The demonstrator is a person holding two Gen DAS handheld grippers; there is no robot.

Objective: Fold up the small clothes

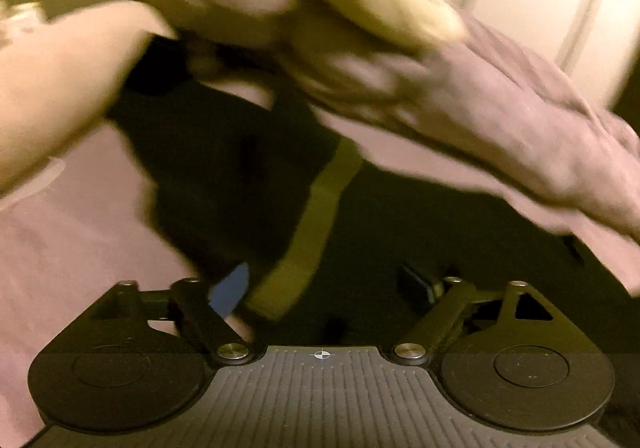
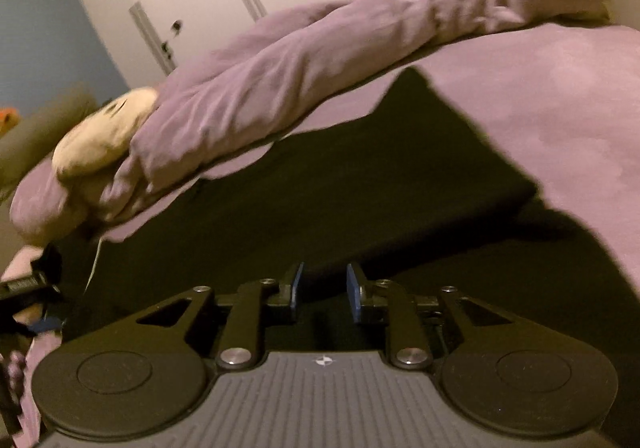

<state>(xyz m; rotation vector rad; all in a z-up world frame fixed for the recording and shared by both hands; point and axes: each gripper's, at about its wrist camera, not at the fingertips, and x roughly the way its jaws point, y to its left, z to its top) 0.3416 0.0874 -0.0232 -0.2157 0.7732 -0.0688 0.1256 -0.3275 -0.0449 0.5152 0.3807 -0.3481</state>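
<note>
Two wrist views show a dark garment lying spread on a bed covered in a mauve sheet, with neither gripper holding it.

Right wrist view: the right gripper has its blue pads a little apart, and nothing lies between them; the cloth sits beyond the fingertips, filling the frame from 9 o'clock round to 3 o'clock. One corner of the garment points toward 1 o'clock and its far edges look straight, which suggests a flattened or part-folded panel rather than a heap. A rolled mauve duvet runs along the far edge from 8 o'clock up to 1 o'clock, with a cream cushion at its 9 o'clock end; both lie off the garment, leaving the folding area free. At 9 o'clock, low down, part of the other gripper shows at the frame edge.

Left wrist view: the left gripper is spread wide, with only one blue pad visible at 7 o'clock and nothing pinched. The picture is strongly blurred. The garment occupies the centre, and an olive-yellow band crosses it from 12 toward 7 o'clock; whether this is a stripe, a strap or a lining cannot be told.

Judgement: with both grippers empty above flat cloth, a fold appears just released, and fresh edges must next be chosen.
</note>
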